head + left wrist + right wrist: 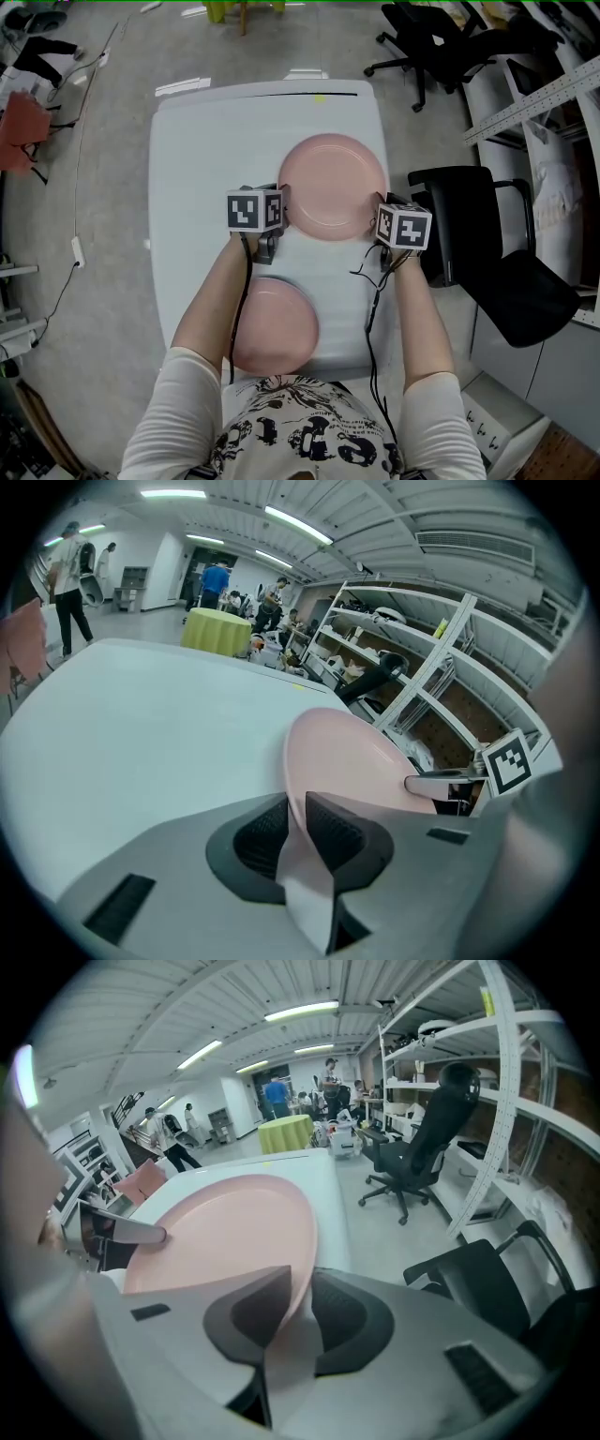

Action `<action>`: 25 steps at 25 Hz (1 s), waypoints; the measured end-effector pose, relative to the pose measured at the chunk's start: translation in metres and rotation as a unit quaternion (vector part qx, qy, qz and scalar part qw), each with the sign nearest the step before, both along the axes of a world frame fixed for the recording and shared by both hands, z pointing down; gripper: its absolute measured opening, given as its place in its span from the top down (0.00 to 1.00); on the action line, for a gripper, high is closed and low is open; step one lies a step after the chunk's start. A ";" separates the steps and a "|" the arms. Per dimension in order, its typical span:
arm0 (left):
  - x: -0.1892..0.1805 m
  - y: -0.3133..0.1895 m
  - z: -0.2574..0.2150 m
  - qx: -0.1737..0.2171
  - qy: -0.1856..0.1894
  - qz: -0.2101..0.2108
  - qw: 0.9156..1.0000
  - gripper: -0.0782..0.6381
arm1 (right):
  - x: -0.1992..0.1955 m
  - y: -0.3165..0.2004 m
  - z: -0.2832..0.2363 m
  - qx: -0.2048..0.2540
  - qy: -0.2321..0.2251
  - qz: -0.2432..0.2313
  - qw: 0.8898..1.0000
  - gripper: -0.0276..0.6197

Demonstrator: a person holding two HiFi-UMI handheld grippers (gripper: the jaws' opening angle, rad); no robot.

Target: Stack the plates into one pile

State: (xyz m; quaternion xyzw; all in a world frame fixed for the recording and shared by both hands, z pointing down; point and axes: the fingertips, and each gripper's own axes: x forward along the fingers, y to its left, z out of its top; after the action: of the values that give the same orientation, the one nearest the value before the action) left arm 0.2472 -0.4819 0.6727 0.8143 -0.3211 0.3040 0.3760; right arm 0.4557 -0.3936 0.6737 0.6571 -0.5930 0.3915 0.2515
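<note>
Two pink plates lie on the white table [206, 159]. The far plate [333, 186] sits past the table's middle, and the near plate [274, 326] lies by the front edge, partly under my left forearm. My left gripper [281, 214] is shut on the far plate's left rim [347, 757], which runs between its dark pads [258, 841]. My right gripper [380, 230] is shut on the same plate's right rim [225, 1232], with the edge pinched between its pads [347, 1312]. Each gripper view shows the other gripper's finger on the opposite rim.
A black office chair [487, 253] stands close to the table's right side, another [431, 37] further back. Metal shelving [422, 677] runs along the right. A red chair [23, 127] is at the far left. People stand far off in the room.
</note>
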 end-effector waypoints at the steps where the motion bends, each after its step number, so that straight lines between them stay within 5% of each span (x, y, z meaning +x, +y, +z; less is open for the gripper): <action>1: -0.002 0.003 -0.001 -0.004 0.001 0.000 1.000 0.81 | -0.002 0.002 -0.002 0.000 -0.002 0.001 1.000 0.84; 25: -0.098 0.121 -0.105 0.072 0.021 -0.050 0.996 0.80 | -0.089 0.096 -0.096 0.079 -0.017 -0.044 0.996 0.86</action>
State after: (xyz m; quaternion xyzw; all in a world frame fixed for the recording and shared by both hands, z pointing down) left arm 0.1494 -0.3607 0.5676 0.8282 -0.3746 0.2434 0.3384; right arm 0.3666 -0.2980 0.5778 0.6412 -0.6550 0.3431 0.2053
